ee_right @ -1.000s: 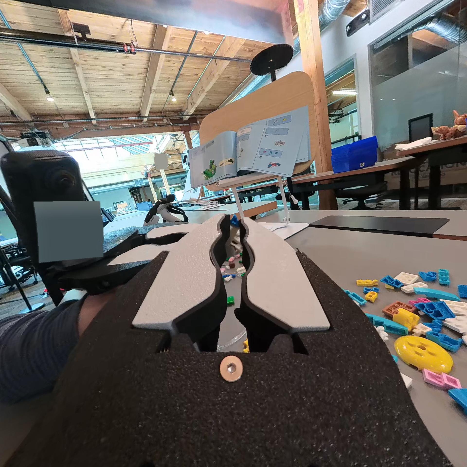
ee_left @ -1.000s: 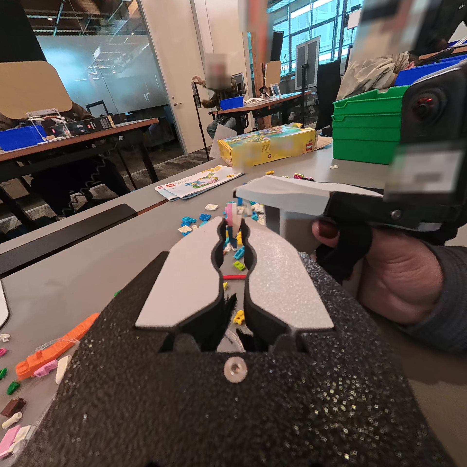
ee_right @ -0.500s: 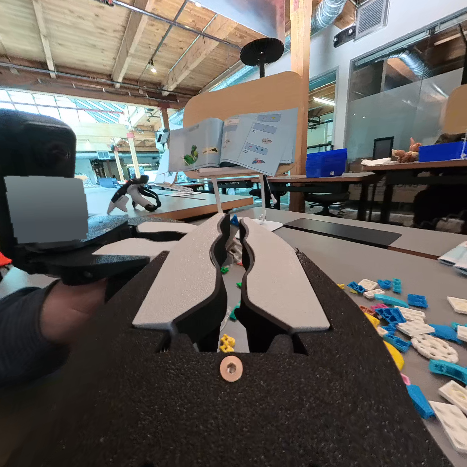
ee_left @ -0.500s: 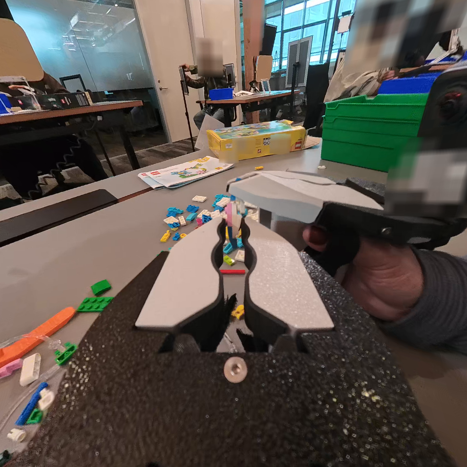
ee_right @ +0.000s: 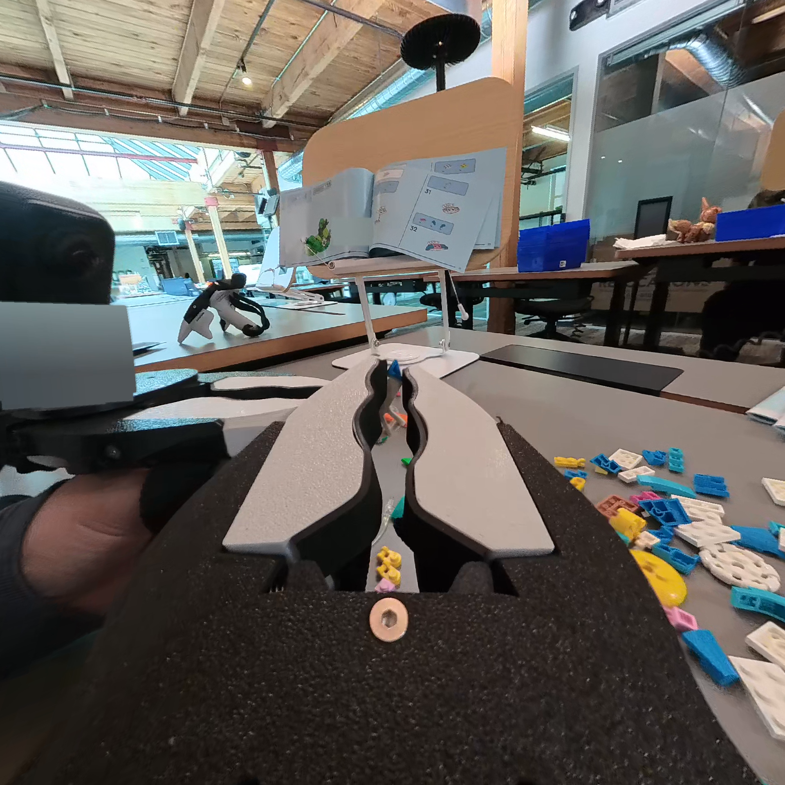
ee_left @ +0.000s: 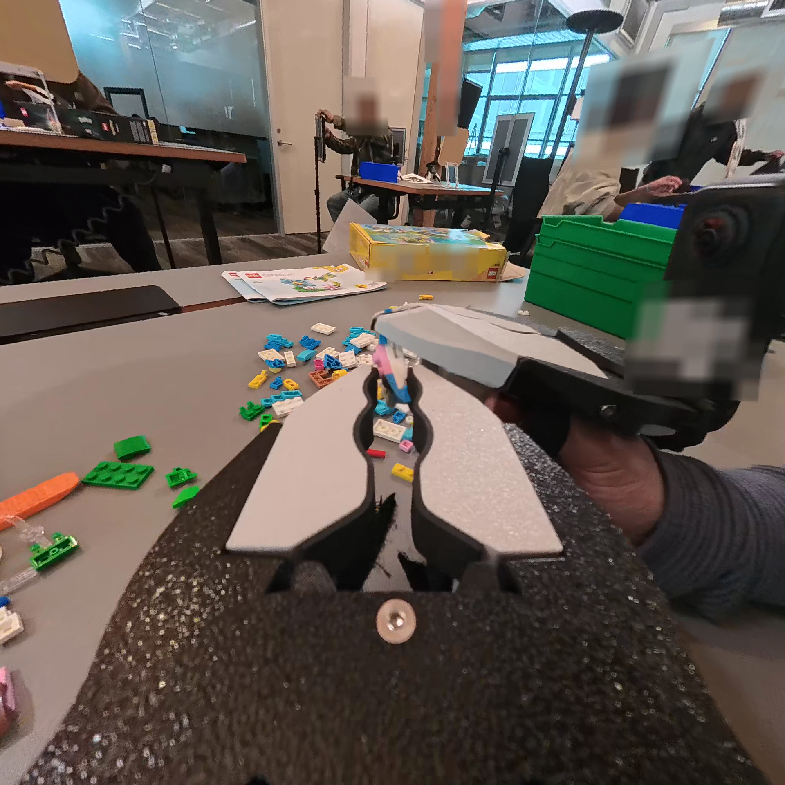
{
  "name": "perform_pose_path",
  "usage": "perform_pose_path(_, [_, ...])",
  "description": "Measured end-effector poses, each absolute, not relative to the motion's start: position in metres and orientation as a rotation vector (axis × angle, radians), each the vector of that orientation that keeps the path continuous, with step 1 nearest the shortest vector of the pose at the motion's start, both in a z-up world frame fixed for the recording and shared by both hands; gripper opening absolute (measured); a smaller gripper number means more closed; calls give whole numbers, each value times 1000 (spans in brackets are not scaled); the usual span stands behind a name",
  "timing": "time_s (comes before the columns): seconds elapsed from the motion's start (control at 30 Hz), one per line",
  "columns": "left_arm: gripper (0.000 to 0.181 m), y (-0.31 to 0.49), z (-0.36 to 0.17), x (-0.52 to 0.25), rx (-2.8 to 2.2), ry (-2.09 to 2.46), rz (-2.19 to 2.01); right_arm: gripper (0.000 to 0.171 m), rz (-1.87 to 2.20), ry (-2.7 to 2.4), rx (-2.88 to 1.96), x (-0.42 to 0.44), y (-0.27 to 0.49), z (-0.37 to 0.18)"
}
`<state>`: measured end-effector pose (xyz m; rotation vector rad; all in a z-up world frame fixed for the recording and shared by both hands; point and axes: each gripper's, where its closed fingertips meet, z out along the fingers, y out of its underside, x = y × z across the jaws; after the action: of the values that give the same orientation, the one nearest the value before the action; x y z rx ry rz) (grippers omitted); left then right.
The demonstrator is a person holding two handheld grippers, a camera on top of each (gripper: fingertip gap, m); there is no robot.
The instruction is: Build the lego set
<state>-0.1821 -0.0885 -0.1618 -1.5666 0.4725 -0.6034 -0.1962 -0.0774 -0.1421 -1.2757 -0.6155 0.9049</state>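
My left gripper (ee_left: 393, 373) is shut on a small pink, white and blue lego assembly (ee_left: 393, 374), held above the grey table (ee_left: 127, 382). My right gripper (ee_left: 382, 327) comes in from the right, its tips right at the top of that assembly. In the right wrist view the right gripper (ee_right: 393, 366) is shut on a small blue piece (ee_right: 394, 368) at its tips, and the left gripper (ee_right: 255, 395) lies across from the left. How the piece and the assembly meet is hidden by the fingers.
Loose blue, white, yellow and pink pieces (ee_left: 323, 361) lie ahead, and at the right in the right wrist view (ee_right: 679, 522). Green plates (ee_left: 118, 474) and an orange separator (ee_left: 34, 497) lie left. Booklets (ee_left: 297, 282), a yellow box (ee_left: 424, 250), green bins (ee_left: 594, 272) and a manual stand (ee_right: 399, 212) stand behind. Both grippers' tips are close together, under 4 cm apart.
Both grippers stayed shut and close together while turning over the table. The held assembly now leans to the right in the left wrist view instead of standing upright.
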Motion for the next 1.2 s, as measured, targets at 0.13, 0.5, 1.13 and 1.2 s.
perform_pose_path(0.13, [11, -88, -164, -183, -1568, 485, -538, 6, 967, -589, -1284, -197, -79, -142])
perform_pose_path(0.5, [10, -99, -143, -187, -1368, 591, -244, 6, 1308, -454, -1201, -197, -94, -124])
perform_pose_path(1.13, [11, -190, -136, -206, -1272, 848, -37, 6, 1508, -855, -1215, -239, -168, -107])
perform_pose_path(1.2, [10, -191, -132, -209, -1270, 832, -50, 6, 1509, -875, -1213, -240, -175, -108])
